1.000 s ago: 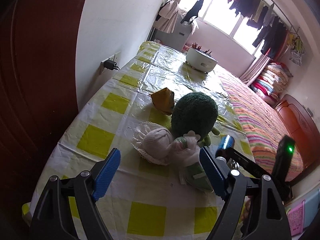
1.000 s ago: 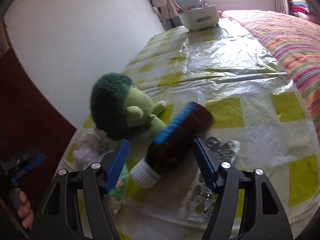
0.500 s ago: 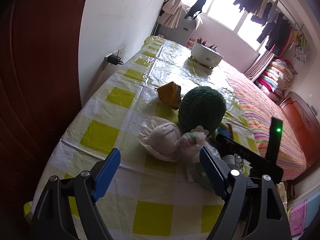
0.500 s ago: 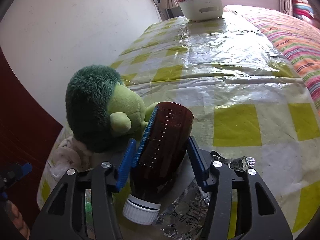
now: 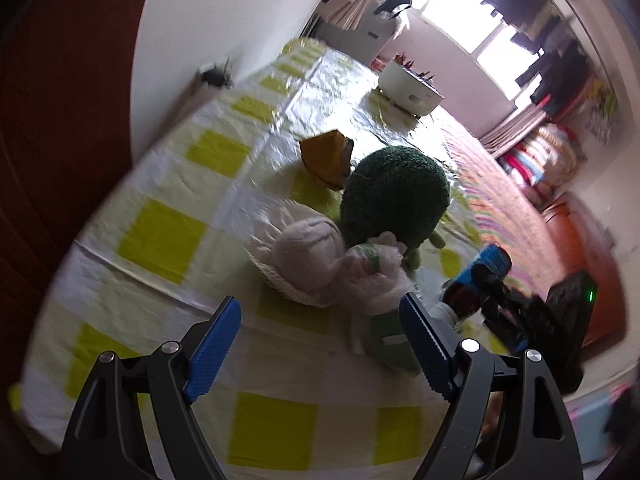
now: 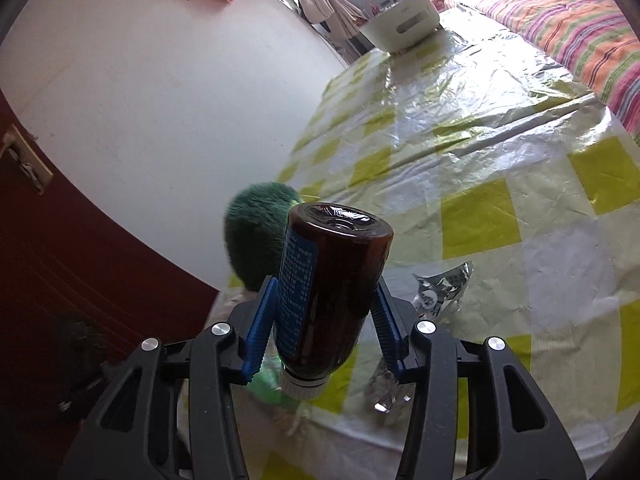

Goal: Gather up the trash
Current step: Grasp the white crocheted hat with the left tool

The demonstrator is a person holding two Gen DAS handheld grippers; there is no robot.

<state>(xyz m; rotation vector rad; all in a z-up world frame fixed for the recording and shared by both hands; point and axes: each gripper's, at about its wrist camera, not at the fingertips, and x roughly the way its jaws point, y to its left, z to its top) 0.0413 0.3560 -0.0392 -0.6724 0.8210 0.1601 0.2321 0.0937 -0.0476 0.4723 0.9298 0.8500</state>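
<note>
Right gripper (image 6: 324,320) has its jaws closing on the brown bottle (image 6: 332,280), pads already on both sides of the body, cap end toward the camera, lifted off the worktop (image 6: 520,184). Looks like rigid plastic, smooth and a bit slippery, probably light, so mid-body is the sane place to grip. Left gripper (image 5: 320,344) hangs with jaws apart, nothing between them, just short of a crumpled white bag (image 5: 376,280): soft, weightless, pinch a bunched fold. Beyond sit a green plush (image 5: 394,196), a foil wrapper (image 6: 440,288), glossy crinkled checked plastic, a white basket (image 5: 408,88), the bed (image 6: 560,20) and a laundry-hung window.
</note>
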